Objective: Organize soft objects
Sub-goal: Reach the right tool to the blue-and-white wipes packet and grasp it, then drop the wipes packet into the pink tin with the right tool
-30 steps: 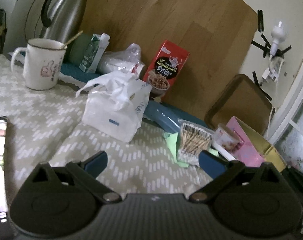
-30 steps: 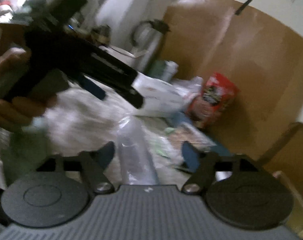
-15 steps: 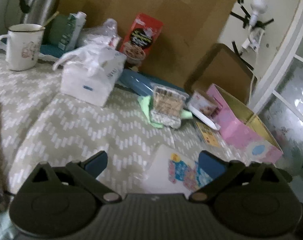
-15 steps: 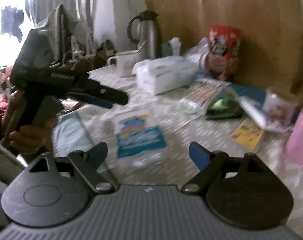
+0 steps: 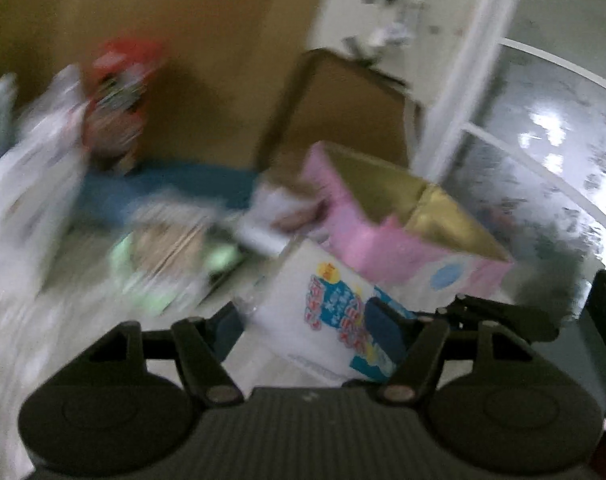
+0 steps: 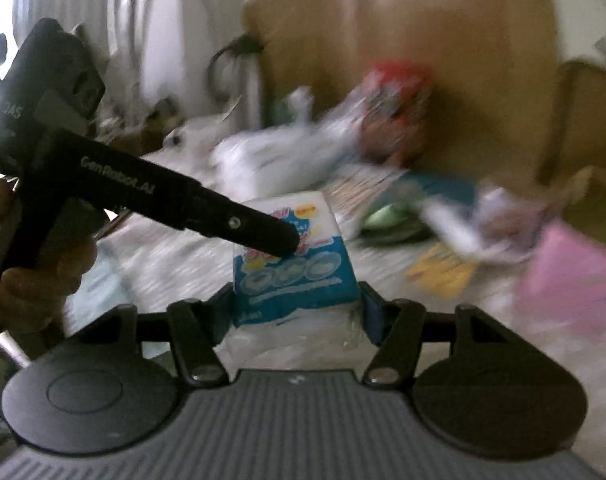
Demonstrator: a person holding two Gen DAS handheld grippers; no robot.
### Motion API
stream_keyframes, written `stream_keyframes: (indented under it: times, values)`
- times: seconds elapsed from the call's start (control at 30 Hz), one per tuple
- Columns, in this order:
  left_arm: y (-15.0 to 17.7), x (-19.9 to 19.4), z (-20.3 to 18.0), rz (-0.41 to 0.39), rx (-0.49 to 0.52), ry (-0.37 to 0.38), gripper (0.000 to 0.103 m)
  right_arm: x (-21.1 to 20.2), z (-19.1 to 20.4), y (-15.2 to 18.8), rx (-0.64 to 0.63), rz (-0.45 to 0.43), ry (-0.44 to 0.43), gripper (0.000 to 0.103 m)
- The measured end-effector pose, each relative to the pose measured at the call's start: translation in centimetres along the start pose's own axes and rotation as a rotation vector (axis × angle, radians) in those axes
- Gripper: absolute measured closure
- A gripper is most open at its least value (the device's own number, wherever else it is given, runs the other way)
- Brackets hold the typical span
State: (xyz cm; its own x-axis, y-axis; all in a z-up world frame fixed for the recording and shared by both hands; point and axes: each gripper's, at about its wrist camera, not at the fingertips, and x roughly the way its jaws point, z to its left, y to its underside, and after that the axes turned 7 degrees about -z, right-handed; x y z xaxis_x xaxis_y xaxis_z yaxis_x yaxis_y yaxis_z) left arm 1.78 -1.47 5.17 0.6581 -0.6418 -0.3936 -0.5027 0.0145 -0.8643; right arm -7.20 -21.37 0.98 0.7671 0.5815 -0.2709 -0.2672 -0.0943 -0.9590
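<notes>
The brand "GenRobot.AI" is being shown in pale letters along the black arm of the left gripper (image 6: 263, 236), and a short mark reading roughly "JAS" is being displayed on its body. Coloured lettering is being carried on the white and blue packet (image 6: 295, 264) and on the red box (image 6: 399, 112), but it is being blurred beyond reading.
</notes>
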Motion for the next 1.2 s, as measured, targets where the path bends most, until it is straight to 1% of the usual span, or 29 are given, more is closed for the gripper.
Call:
stream_keyframes:
  times: [0.07,0.17,0.27,0.3,0.37,0.4,0.43,0.47,0.5,0.53,0.57,0.6,0.67,0.73,0.8,0.87,0.93,0.97,1.0,1.03,1.07,1.1,1.13,1.2]
  values:
    - [-1.8,2.3,-1.9,-0.009,0.046,0.039,0.035,-1.5,-1.9,-0.7,0.005,-0.05,0.088,0.038]
    - [-4.4,6.3,-5.6,-0.015,0.106,0.096,0.034,-3.2,-4.8,-1.4,0.018,-0.101,0.207,0.038]
    - [-6.0,10.5,-9.1,0.005,0.127,0.131,0.034,-4.3,-8.2,-1.9,0.023,-0.138,0.346,0.038]
    - [-6.4,12.0,-10.3,0.012,0.14,0.134,0.033,-4.5,-9.4,-1.9,0.024,-0.141,0.399,0.038]
    - [-6.5,14.6,-12.5,0.018,0.178,0.117,0.026,-4.6,-11.7,-1.8,0.046,-0.144,0.48,0.038]
    - [-6.5,15.8,-13.5,0.017,0.2,0.092,0.019,-4.7,-12.7,-1.6,0.055,-0.145,0.522,0.037]
    - [-6.4,16.9,-14.4,0.015,0.223,0.06,0.018,-4.7,-13.9,-1.3,0.061,-0.143,0.583,0.035]
    - [-6.2,18.0,-15.1,0.023,0.236,0.032,0.018,-4.5,-14.9,-1.1,0.06,-0.136,0.636,0.031]
    - [-6.0,18.7,-15.4,0.038,0.231,0.017,0.018,-4.3,-15.8,-0.6,0.057,-0.118,0.696,0.015]
    - [-5.8,19.0,-15.4,0.052,0.216,0.011,0.018,-4.2,-16.5,-0.1,0.056,-0.108,0.743,0.007]
    - [-5.4,18.8,-15.3,0.057,0.2,0.018,0.018,-4.4,-17.0,0.3,0.064,-0.103,0.772,0.007]
    - [-5.0,18.6,-15.1,0.055,0.195,0.025,0.018,-4.9,-17.1,0.8,0.085,-0.108,0.772,0.007]
    - [-4.3,17.4,-14.9,0.033,0.214,0.009,0.018,-6.1,-17.0,1.4,0.118,-0.143,0.754,0.007]
    - [-3.9,15.8,-14.3,0.014,0.206,0.013,0.018,-6.7,-16.3,1.6,0.114,-0.157,0.77,0.007]
    - [-3.2,13.1,-12.9,-0.007,0.188,0.027,0.018,-6.9,-15.8,1.4,0.12,-0.198,0.771,0.008]
    - [-2.6,10.3,-11.0,-0.029,0.169,0.029,0.018,-7.7,-14.5,1.2,0.141,-0.257,0.743,0.008]
    - [-1.9,7.6,-8.8,-0.048,0.147,0.015,0.017,-7.7,-13.6,0.6,0.15,-0.304,0.713,0.011]
    - [-1.4,6.2,-7.4,-0.059,0.131,0.0,0.017,-7.6,-13.1,0.3,0.154,-0.32,0.684,0.016]
    - [-0.8,4.6,-5.8,-0.068,0.116,-0.021,0.017,-7.3,-12.9,0.0,0.16,-0.328,0.653,0.024]
    - [-0.4,3.6,-4.7,-0.074,0.106,-0.047,0.017,-6.9,-12.5,-0.4,0.172,-0.328,0.602,0.037]
    - [0.4,2.3,-3.2,-0.08,0.094,-0.091,0.017,-6.4,-12.2,-0.7,0.189,-0.32,0.55,0.042]
    - [1.1,1.2,-1.7,-0.08,0.08,-0.138,0.017,-5.5,-12.0,-1.2,0.219,-0.302,0.48,0.049]
    - [1.6,0.5,-0.5,-0.078,0.064,-0.169,0.017,-4.6,-11.9,-1.7,0.25,-0.281,0.418,0.056]
    - [2.5,-0.9,2.4,-0.072,0.009,-0.249,0.017,-1.7,-11.6,-2.5,0.338,-0.227,0.28,0.062]
